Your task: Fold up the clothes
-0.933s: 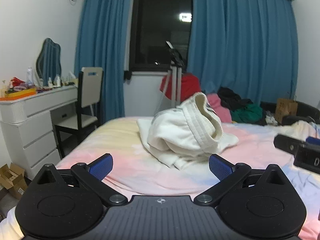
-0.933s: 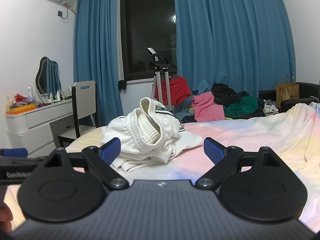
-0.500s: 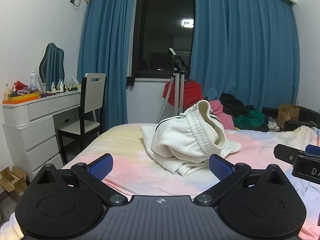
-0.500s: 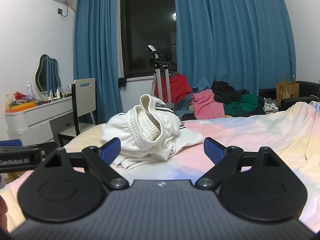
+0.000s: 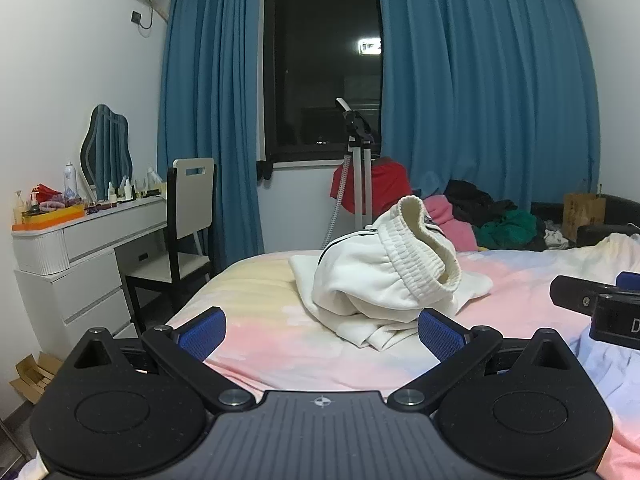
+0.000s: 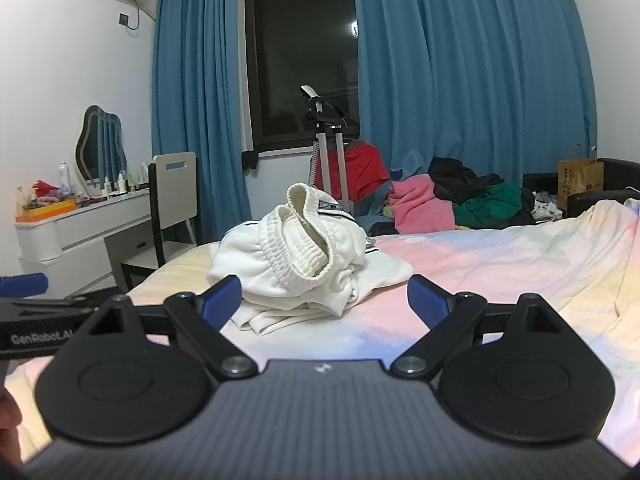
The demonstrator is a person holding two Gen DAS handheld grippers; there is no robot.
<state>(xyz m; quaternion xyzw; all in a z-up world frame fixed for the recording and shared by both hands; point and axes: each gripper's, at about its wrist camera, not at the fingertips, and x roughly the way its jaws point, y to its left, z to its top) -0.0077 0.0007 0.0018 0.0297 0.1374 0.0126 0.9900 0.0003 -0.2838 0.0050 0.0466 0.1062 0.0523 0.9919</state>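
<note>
A crumpled white garment (image 5: 380,280) with a ribbed waistband and black trim lies heaped on the pastel bed sheet (image 5: 264,344). In the right wrist view the same white garment (image 6: 304,264) sits just beyond the fingers. My left gripper (image 5: 322,332) is open, short of the heap, nothing between its blue pads. My right gripper (image 6: 324,300) is open too, close in front of the garment's near edge, holding nothing. The right gripper's body (image 5: 600,308) shows at the right edge of the left wrist view; the left gripper's body (image 6: 36,312) shows at the left edge of the right wrist view.
A white dresser (image 5: 80,256) with bottles and a chair (image 5: 188,216) stand left of the bed. A tripod (image 5: 356,168) and a pile of red, pink, black and green clothes (image 6: 452,200) lie past the bed's far end. Blue curtains (image 5: 480,100) flank a dark window.
Both views have tilted upward and drawn slightly nearer the bed's surface; the garment sits lower in the frames. The garment has not moved and both grippers stay open.
</note>
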